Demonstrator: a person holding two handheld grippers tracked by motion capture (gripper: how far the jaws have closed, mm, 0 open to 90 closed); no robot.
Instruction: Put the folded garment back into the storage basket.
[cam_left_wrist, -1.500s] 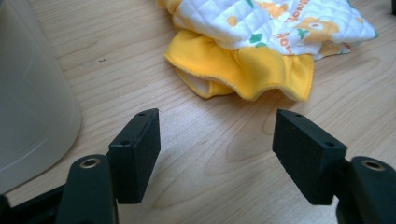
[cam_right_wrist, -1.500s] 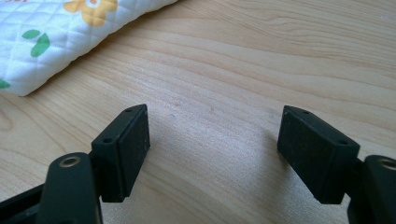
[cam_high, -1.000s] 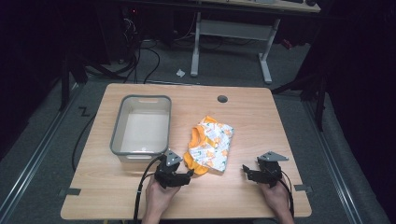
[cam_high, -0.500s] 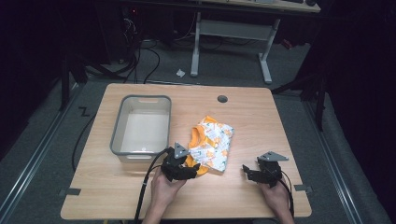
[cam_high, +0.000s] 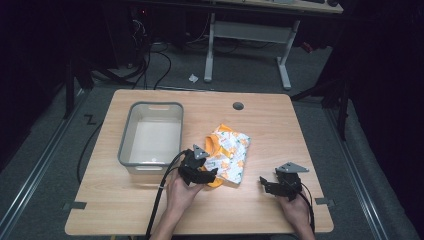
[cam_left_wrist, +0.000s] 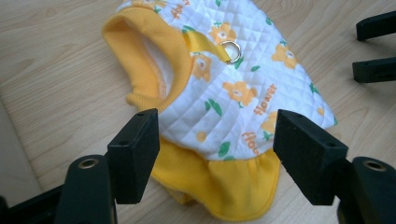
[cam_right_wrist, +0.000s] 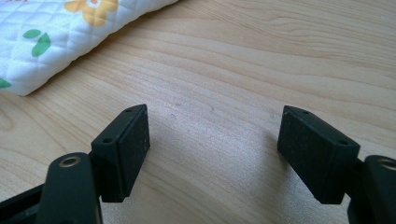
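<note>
While the left gripper (cam_high: 212, 176) sits at the near edge of the vest (cam_high: 227, 156), its jaws stand wide apart, one on either side of the yellow frill (cam_left_wrist: 224, 184) at the hem, with nothing clamped between them. The vest lies flat near the middle of the table (cam_high: 280, 125), at about 3 o'clock from the bin (cam_high: 151, 137) and just beside it. It is white quilted cloth with an orange flower print and green leaves, edged in yellow ribbing. Orange writing on it reads "flower" (cam_left_wrist: 264, 99) more than once; other words near the top edge are cut off and cannot be read. A yellow strap holds a metal ring (cam_left_wrist: 230, 48) near the collar (cam_left_wrist: 154, 60), which gapes open toward 10 o'clock in the left gripper view.

Well apart from the vest, at about 4 o'clock from it, the right gripper (cam_high: 267, 184) hangs over bare wood with its jaws spread and empty. In the right gripper view a corner of the vest (cam_right_wrist: 60, 37) lies at 11 o'clock, beyond the jaws and not touching them. The right gripper's two jaws also show at 2 o'clock in the left gripper view.

A round hole (cam_high: 238, 106) sits in the table at 12 o'clock from the vest.
</note>
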